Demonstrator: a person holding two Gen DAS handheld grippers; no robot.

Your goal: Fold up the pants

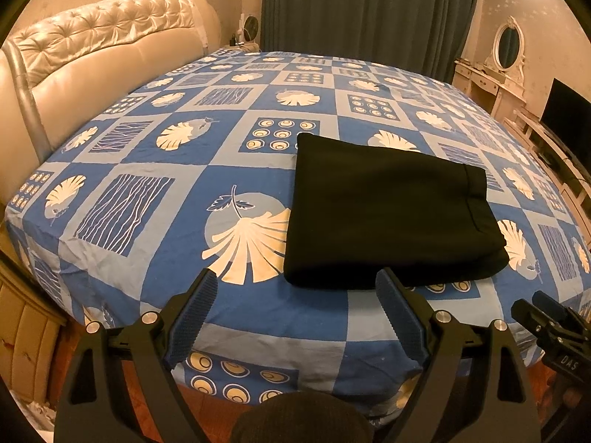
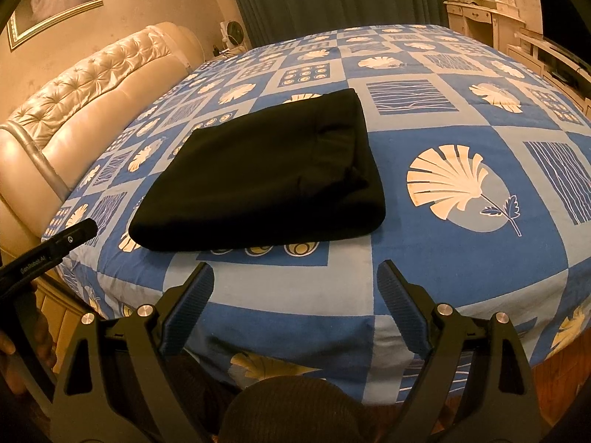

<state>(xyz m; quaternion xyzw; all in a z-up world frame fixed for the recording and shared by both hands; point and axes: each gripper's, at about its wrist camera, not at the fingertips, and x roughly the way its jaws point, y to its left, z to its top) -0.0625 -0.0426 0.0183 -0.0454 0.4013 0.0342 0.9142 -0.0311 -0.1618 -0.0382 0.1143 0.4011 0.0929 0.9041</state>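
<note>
Black pants [image 1: 388, 214] lie folded into a compact rectangle on the blue patterned bedsheet [image 1: 177, 170], near the bed's front edge. They also show in the right wrist view [image 2: 266, 181]. My left gripper [image 1: 297, 280] is open and empty, hovering just short of the pants' near edge. My right gripper [image 2: 295, 273] is open and empty, held over the sheet in front of the pants. The right gripper shows at the right edge of the left wrist view [image 1: 546, 317]. The left gripper shows at the left edge of the right wrist view [image 2: 55, 243].
A tufted cream headboard [image 1: 92, 59] runs along the left of the bed. Dark curtains [image 1: 369, 11] hang behind. A white dressing table with an oval mirror [image 1: 506, 59] and a TV [image 1: 569, 118] stand at the right. The bed's front edge drops off just below the grippers.
</note>
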